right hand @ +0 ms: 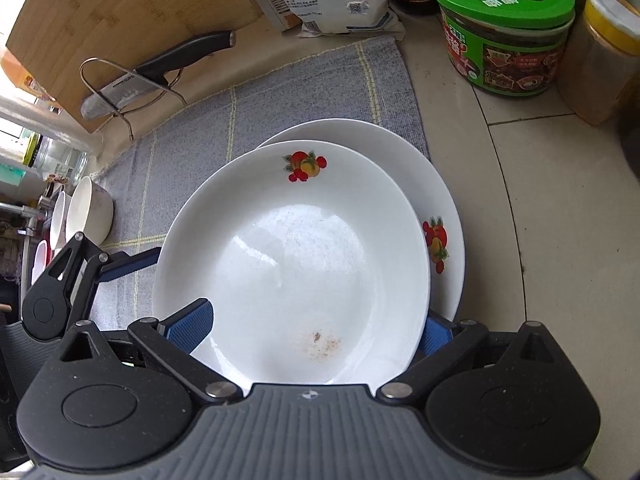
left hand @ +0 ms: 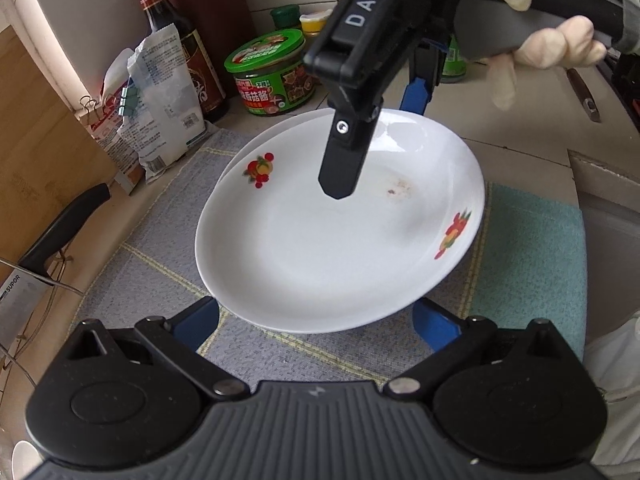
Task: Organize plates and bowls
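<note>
While a knife rests in its wire rack against the wooden board at the far left, two white bowls stand on edge just beside the grey checked cloth. On that cloth lies a lower plate, and the top plate, white with fruit prints and a brownish smear, sits partly over it, tilted. The left gripper has its blue fingers spread wide, the top plate's near rim above them; contact is hidden. The right gripper grips the top plate's rim, one blue finger inside the dish and one beneath. Farther right on the desk stand a green-lidded jar and a yellow-capped jar.
</note>
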Demonstrator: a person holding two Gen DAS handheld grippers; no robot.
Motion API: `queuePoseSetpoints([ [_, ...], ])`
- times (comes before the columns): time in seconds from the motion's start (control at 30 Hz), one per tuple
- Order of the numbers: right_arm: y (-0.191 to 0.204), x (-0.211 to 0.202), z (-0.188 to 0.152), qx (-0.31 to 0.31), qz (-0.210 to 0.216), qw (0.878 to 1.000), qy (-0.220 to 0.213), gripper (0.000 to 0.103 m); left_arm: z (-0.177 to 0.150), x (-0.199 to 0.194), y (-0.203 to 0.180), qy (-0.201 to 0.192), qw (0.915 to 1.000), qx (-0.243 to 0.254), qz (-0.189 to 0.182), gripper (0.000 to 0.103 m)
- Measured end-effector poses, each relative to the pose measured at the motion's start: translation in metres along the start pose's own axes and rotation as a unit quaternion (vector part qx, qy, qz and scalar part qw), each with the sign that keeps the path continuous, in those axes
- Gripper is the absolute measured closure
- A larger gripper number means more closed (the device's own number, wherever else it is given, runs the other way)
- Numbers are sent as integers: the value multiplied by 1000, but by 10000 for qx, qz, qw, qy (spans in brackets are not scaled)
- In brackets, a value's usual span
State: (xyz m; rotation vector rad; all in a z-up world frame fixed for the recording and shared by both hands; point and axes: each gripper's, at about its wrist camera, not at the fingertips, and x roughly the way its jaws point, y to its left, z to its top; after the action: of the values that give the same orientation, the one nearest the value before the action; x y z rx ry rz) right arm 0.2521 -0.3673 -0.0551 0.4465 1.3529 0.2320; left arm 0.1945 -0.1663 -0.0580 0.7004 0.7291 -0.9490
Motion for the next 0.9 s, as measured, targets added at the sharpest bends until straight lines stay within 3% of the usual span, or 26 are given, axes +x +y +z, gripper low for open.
queuePoseSetpoints([
  [0.33,-20,-4,10,914,353,9952,75,0,5,4,4,-108,9998,-160,-98,1],
  [0.9,-22,-11,7,1329,254,9908,-13,0,5,9,7,-143,9994,-227,-208,1],
])
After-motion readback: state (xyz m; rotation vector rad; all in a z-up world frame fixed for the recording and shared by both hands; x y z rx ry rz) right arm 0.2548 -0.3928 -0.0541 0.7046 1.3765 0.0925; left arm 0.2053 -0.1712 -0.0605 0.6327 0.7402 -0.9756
